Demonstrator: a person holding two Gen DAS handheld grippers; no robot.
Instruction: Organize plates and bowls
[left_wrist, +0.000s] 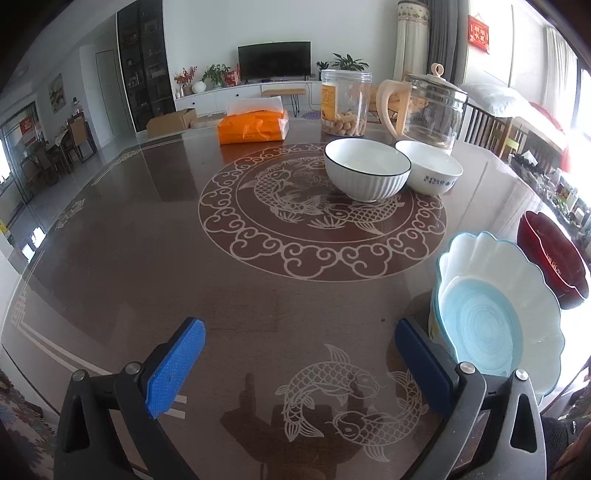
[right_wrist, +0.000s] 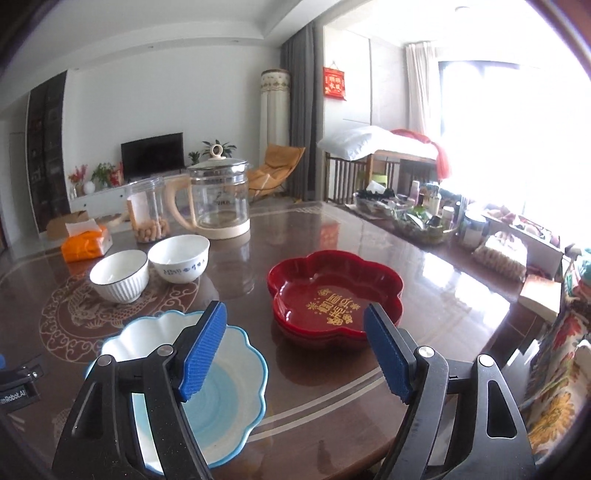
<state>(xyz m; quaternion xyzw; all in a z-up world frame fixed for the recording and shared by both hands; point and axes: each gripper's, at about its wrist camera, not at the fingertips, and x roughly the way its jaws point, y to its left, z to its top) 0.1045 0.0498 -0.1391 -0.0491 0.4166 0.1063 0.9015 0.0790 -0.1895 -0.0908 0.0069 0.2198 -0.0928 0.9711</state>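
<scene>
Right wrist, red dish (right_wrist: 334, 291) beyond open claw (right_wrist: 295, 350)

Two white bowls (right_wrist: 147, 271) stand touching mid-table; scalloped blue plate (right_wrist: 207, 376) lies beside red flower-shaped plates (right_wrist: 332, 295).

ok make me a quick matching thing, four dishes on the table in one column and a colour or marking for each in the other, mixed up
Things:
1. ribbed bowl
2. smooth bowl
3. flower-shaped dish
4. scalloped plate

Descriptions:
A. red with gold characters
B. white with a dark rim line
C. pale blue centre, blue edge
D. white with small blue marks on the side

Pairs: 1-B, 2-D, 3-A, 4-C
</scene>
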